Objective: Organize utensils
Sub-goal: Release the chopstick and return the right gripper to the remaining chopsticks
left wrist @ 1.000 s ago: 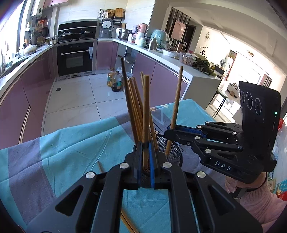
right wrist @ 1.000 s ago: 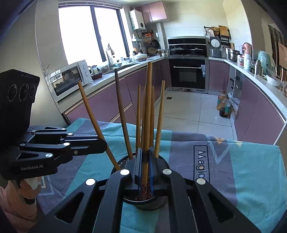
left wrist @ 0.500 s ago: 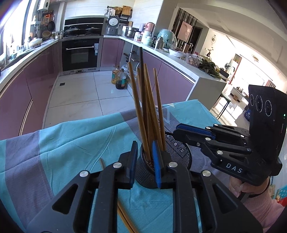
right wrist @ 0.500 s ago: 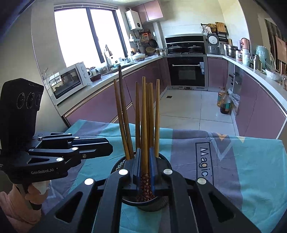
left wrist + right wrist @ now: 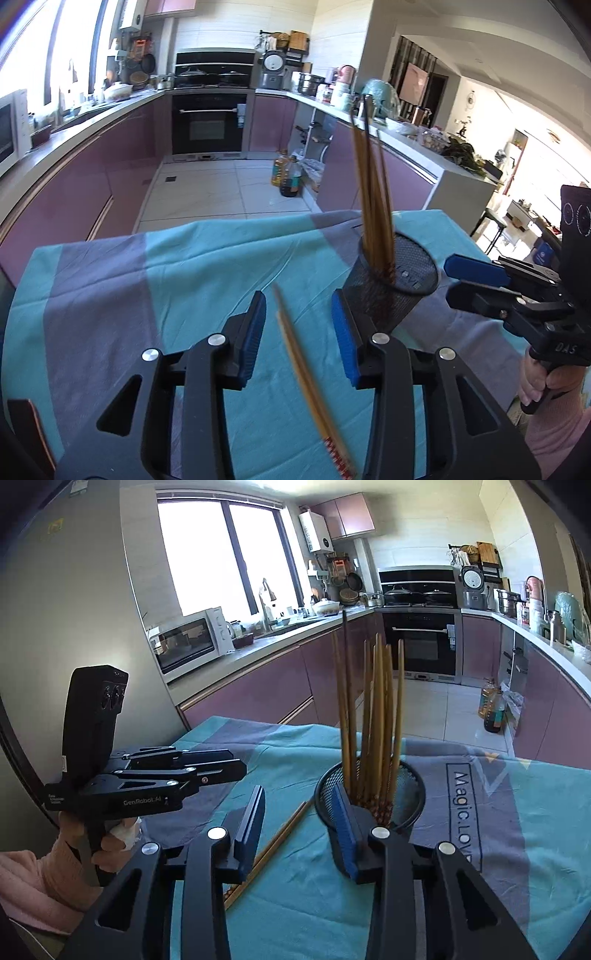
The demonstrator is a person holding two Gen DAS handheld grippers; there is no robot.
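A black mesh holder [image 5: 406, 295] stands on the cloth with several wooden chopsticks [image 5: 373, 206] upright in it. Two loose chopsticks [image 5: 295, 350] lie on the cloth, seen through the gap of my left gripper [image 5: 299, 328]. Its jaws are opening and press on nothing. My right gripper [image 5: 299, 821] is also opening and empty, just in front of the holder [image 5: 413, 794] and its chopsticks [image 5: 373, 720]. The loose pair [image 5: 280, 838] lies left of the holder. Each gripper shows in the other's view: right gripper [image 5: 452, 278], left gripper [image 5: 238, 763].
A teal and grey cloth [image 5: 166, 266] covers the table, whose far edge drops to the kitchen floor. Purple cabinets and an oven [image 5: 208, 125] stand beyond. Oil bottles [image 5: 493, 710] sit on the floor. A hand in a pink sleeve [image 5: 40, 878] holds the left gripper.
Both grippers were shut on a chopstick each over the holder. They let go, their jaws opened, and both drew back. The left view swung over the loose chopsticks.
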